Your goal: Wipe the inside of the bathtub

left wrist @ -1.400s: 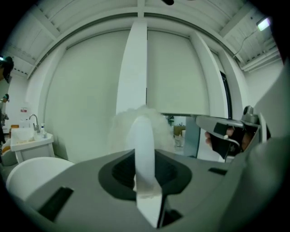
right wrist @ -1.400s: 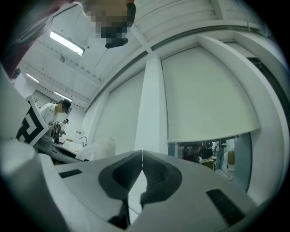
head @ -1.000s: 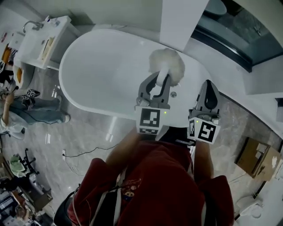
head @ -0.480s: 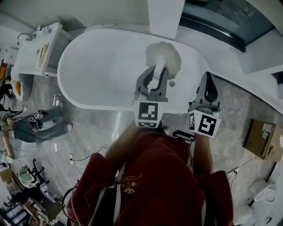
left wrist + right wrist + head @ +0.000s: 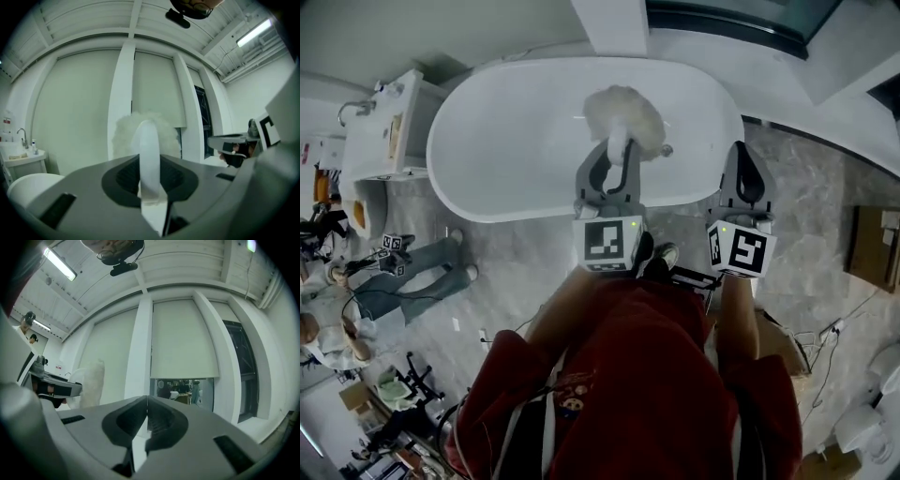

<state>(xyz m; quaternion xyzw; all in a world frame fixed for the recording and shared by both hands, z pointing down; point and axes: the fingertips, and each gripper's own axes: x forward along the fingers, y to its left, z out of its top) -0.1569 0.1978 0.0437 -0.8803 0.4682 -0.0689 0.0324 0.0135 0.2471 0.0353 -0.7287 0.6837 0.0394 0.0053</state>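
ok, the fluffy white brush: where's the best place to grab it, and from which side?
Grip the narrow white handle, not the fluffy head. The handle looks rigid and slim enough to clamp, while the head is soft and has to stay free to wipe the bathtub. Come in from the handle's tail end, along its length, the way the left gripper holds it.

Your tub [image 5: 497, 131]: plain glossy white. Duster [image 5: 623, 111]: fluffy white, handle [image 5: 149, 154] white too. Left gripper [image 5: 614, 157] & right gripper [image 5: 744, 155]: mid grey, darker grey inside the jaws. Marker cubes [image 5: 607, 242]: b/w squares on white. Your top [image 5: 637, 375]: dark red. Floor [image 5: 806, 187]: pale grey, marbled.
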